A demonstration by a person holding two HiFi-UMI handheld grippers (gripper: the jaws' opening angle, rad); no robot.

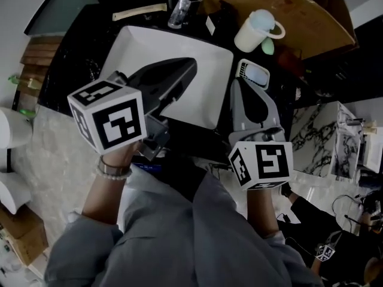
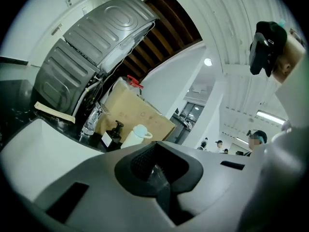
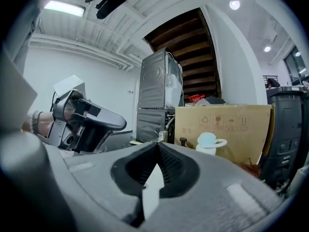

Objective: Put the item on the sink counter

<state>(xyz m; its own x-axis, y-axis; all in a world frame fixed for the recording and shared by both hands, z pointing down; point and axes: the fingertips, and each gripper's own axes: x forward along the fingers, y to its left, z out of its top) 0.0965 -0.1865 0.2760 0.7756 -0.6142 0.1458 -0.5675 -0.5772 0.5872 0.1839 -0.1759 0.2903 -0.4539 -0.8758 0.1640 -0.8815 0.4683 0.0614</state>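
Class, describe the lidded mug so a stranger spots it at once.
Find the white square sink. Past its far right corner, by the cardboard box, stands the mug. Only it is cream with a pale lid and loop handle.

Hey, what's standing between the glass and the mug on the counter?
A dark pump bottle, seen in the left gripper view between the glass and the mug.
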